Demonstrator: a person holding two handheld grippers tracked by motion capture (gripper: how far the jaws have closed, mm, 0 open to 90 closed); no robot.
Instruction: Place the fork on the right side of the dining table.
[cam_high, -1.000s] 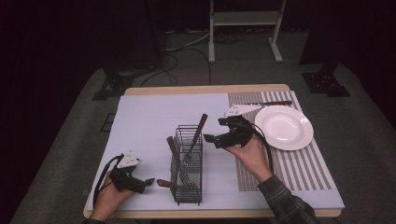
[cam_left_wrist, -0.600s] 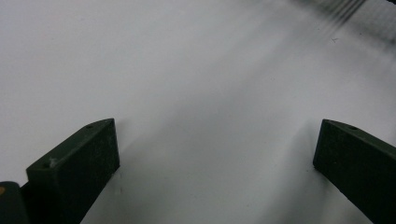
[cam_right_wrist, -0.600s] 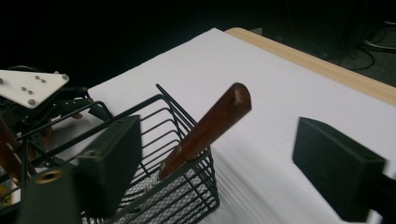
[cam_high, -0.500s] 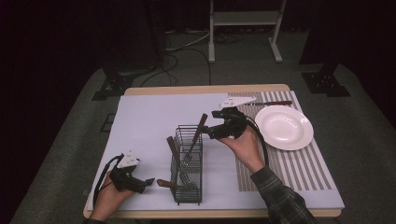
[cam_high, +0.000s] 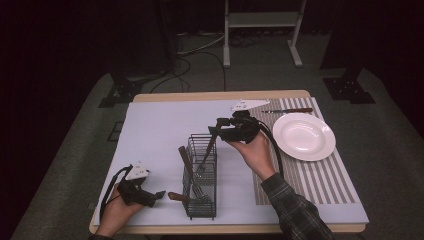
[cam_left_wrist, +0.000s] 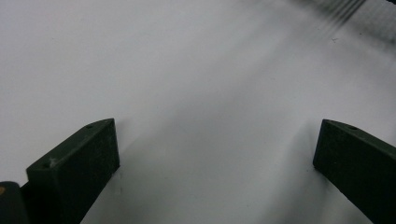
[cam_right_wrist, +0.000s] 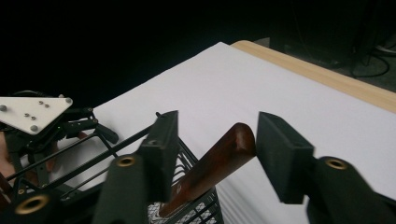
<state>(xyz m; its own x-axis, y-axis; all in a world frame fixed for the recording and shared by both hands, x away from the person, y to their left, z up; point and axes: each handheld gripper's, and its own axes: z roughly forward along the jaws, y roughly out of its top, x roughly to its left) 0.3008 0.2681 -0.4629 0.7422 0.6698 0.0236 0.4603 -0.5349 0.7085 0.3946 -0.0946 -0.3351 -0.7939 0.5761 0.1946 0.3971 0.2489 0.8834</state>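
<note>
Work in hand: the right gripper (cam_high: 214, 131) is taking a wooden-handled utensil (cam_right_wrist: 212, 163) out of the wire caddy (cam_high: 201, 176) at the centre of the high view.
Right gripper: its jaws have just been closing and now bracket the handle's end; in the right gripper view one pad seems to touch the wood while a gap shows at the other, so the grip does not look firm yet.
Left gripper (cam_high: 159, 194): jaws wide apart, nothing between them, resting low on the white mat (cam_high: 160, 130) at lower left, beside the caddy.
Done: a knife (cam_high: 287, 110) already lies above the white plate (cam_high: 304, 136) at right.
Left to do: lift this utensil clear; other pieces stand in the caddy.
Change: a second ago the right gripper hung just right of the handle with jaws wider; it has since shifted left onto it.
</note>
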